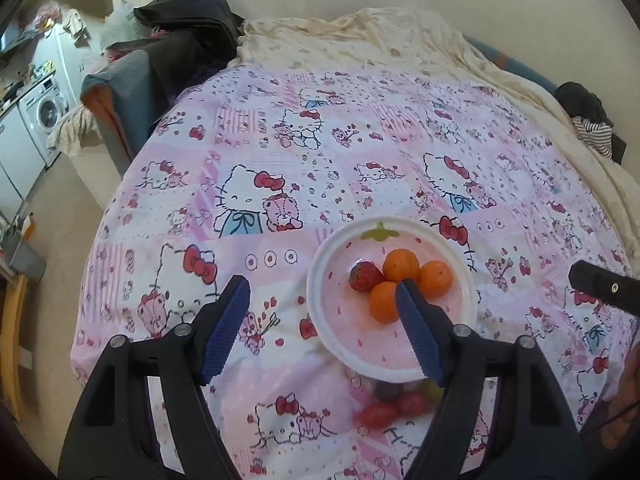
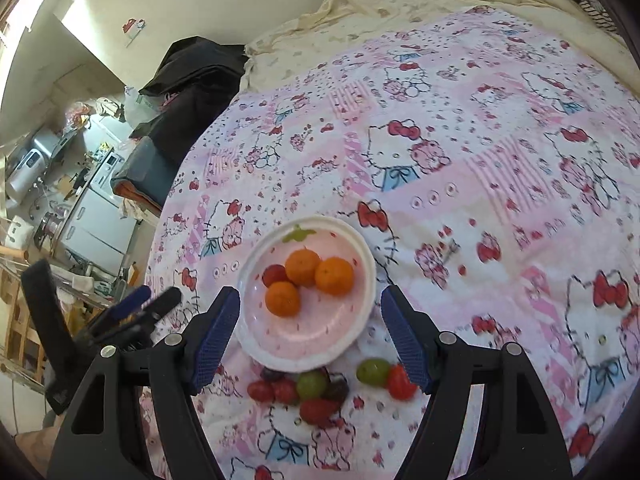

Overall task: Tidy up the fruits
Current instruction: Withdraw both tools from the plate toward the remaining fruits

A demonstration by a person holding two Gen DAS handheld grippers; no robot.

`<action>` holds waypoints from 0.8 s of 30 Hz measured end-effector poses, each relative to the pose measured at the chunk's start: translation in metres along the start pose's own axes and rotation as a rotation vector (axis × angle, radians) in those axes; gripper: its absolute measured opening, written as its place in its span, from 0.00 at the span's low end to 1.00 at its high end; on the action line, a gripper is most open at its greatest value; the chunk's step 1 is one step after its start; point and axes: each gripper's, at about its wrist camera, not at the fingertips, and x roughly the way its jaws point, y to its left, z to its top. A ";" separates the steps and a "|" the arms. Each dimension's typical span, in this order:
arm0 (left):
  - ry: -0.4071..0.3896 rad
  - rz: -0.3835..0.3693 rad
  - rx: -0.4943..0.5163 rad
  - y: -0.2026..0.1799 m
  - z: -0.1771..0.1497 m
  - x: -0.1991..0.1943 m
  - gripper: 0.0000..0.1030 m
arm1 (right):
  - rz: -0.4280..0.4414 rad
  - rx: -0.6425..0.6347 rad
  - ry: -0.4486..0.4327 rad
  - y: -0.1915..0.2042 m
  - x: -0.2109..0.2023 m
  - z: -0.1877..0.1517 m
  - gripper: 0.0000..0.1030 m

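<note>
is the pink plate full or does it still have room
Part full: the pink plate holds three oranges and a strawberry; its near half is bare.

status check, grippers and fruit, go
Left gripper open, empty; right gripper open, empty. Plate holds three oranges and a strawberry. Loose fruit on the cloth near plate. Nothing in the way.

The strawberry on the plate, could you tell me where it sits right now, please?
In the left wrist view the strawberry lies on the pink plate, left of the three oranges and touching them.
</note>
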 end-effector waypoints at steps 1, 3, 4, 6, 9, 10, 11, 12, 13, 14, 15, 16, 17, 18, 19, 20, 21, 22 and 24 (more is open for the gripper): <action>-0.003 0.006 -0.001 0.001 -0.003 -0.004 0.70 | -0.003 0.004 -0.003 -0.001 -0.003 -0.003 0.74; -0.003 0.012 -0.007 0.004 -0.006 -0.009 0.70 | -0.005 0.009 -0.008 -0.002 -0.009 -0.008 0.74; 0.000 0.011 -0.015 0.006 -0.009 -0.011 0.70 | -0.011 0.014 -0.011 -0.003 -0.012 -0.011 0.74; 0.006 0.011 -0.029 0.009 -0.014 -0.014 0.70 | -0.016 0.021 -0.013 -0.005 -0.015 -0.015 0.73; 0.014 0.018 -0.033 0.010 -0.020 -0.018 0.70 | -0.028 0.045 -0.010 -0.011 -0.020 -0.022 0.74; 0.013 0.018 -0.035 0.011 -0.022 -0.020 0.70 | -0.030 0.052 -0.008 -0.012 -0.020 -0.024 0.74; 0.012 0.014 -0.039 0.012 -0.024 -0.023 0.70 | -0.033 0.060 -0.004 -0.014 -0.021 -0.026 0.74; 0.012 0.011 -0.041 0.012 -0.027 -0.025 0.70 | -0.038 0.066 0.001 -0.015 -0.021 -0.029 0.74; 0.012 0.011 -0.041 0.013 -0.029 -0.026 0.70 | -0.043 0.073 0.007 -0.017 -0.021 -0.032 0.74; 0.017 0.015 -0.037 0.014 -0.034 -0.028 0.70 | -0.046 0.078 0.011 -0.018 -0.021 -0.034 0.74; 0.021 0.018 -0.033 0.014 -0.037 -0.028 0.70 | -0.050 0.083 0.018 -0.019 -0.021 -0.037 0.74; 0.026 0.019 -0.029 0.015 -0.041 -0.028 0.70 | -0.053 0.087 0.026 -0.021 -0.020 -0.039 0.74; 0.033 0.020 -0.026 0.016 -0.045 -0.028 0.70 | -0.056 0.090 0.034 -0.022 -0.019 -0.041 0.74; 0.038 0.022 -0.025 0.018 -0.048 -0.028 0.70 | -0.065 0.097 0.047 -0.023 -0.018 -0.044 0.74; 0.047 0.023 -0.024 0.019 -0.052 -0.027 0.70 | -0.070 0.103 0.055 -0.025 -0.016 -0.045 0.74; 0.057 0.025 -0.022 0.020 -0.056 -0.026 0.70 | -0.077 0.110 0.066 -0.026 -0.014 -0.047 0.74; 0.065 0.031 -0.017 0.021 -0.059 -0.025 0.70 | -0.087 0.118 0.079 -0.028 -0.012 -0.049 0.74; 0.079 0.041 -0.001 0.021 -0.062 -0.022 0.70 | -0.098 0.127 0.095 -0.029 -0.009 -0.051 0.73; 0.106 0.049 0.031 0.019 -0.068 -0.018 0.70 | -0.099 0.148 0.119 -0.032 -0.004 -0.053 0.74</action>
